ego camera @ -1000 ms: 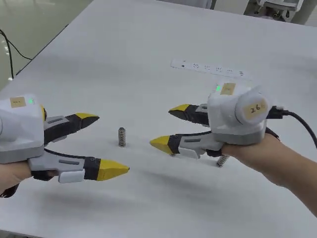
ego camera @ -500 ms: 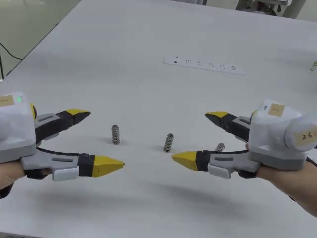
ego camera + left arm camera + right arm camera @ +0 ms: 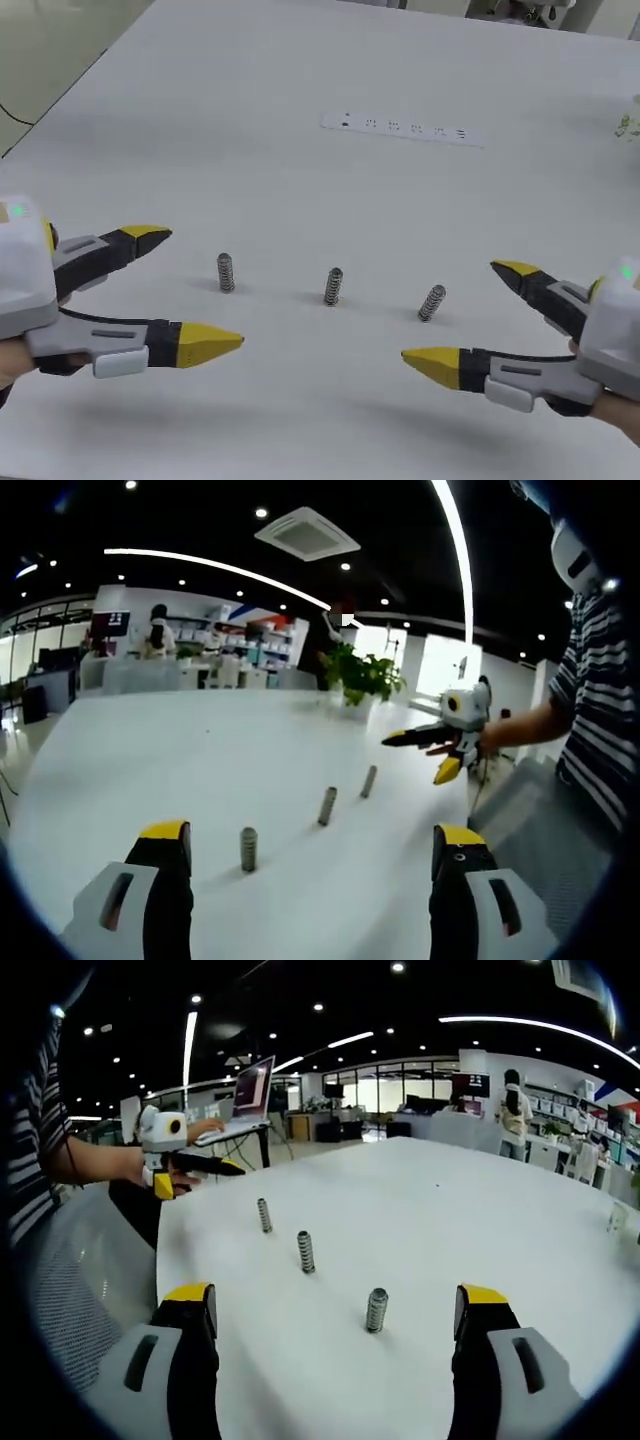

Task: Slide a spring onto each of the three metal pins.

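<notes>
Since both claws hang empty, the step in hand looks like the close of the job rather than a fresh pick. Nearest the person, the left gripper (image 3: 195,288) sits nearer than the middle spring (image 3: 333,286) and well to its left, jaws spread wide with nothing between them. The right gripper (image 3: 460,312) is nearer than that spring and well to its right, also spread and empty.

Level with the middle spring, a second spring (image 3: 225,272) stands upright to its left. A third spring (image 3: 431,302) stands to its right and a little nearer, leaning slightly. All three stand apart from each other on the white table (image 3: 300,190). The pins are hidden inside the coils, so I cannot tell whether each spring is fully seated, though standing on end suggests they are threaded.

Well beyond the middle spring lies a white power strip (image 3: 405,130).

By my reading, no spring lies loose to fetch. The next move calls for little more than checking the leaning spring and nudging it straight with the right gripper if it sits crooked.
</notes>
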Demonstrator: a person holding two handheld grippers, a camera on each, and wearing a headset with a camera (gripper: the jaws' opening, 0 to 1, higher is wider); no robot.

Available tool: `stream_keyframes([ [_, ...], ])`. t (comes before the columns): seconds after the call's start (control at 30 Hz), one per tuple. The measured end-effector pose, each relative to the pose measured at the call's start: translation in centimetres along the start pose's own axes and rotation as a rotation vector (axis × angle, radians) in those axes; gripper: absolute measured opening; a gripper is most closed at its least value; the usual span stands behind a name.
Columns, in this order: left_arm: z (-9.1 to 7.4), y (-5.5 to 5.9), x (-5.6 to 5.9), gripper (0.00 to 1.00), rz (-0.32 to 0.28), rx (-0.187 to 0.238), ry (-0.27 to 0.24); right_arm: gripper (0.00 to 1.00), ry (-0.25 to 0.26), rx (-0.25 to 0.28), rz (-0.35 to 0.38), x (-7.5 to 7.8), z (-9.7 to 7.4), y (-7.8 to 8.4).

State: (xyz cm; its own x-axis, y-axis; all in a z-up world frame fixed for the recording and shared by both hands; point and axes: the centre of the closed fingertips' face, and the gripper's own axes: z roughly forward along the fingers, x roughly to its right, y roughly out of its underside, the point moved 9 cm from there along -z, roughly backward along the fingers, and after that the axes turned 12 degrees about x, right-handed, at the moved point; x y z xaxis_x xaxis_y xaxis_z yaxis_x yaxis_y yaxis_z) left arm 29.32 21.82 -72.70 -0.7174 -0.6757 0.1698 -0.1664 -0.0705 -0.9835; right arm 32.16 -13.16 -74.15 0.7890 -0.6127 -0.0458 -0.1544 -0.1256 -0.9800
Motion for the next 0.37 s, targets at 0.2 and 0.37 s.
stream_keyframes([
  [0.2, -0.3, -0.2, -0.1, 0.97, 0.008, 0.009, -0.012, 0.99, 0.054, 0.012, 0.022, 0.5, -2.0, 0.1],
  [0.37, -0.5, 0.2, 0.0, 0.98, -0.002, -0.005, -0.017, 0.99, 0.080, 0.001, 0.019, 0.7, -3.2, 0.1],
])
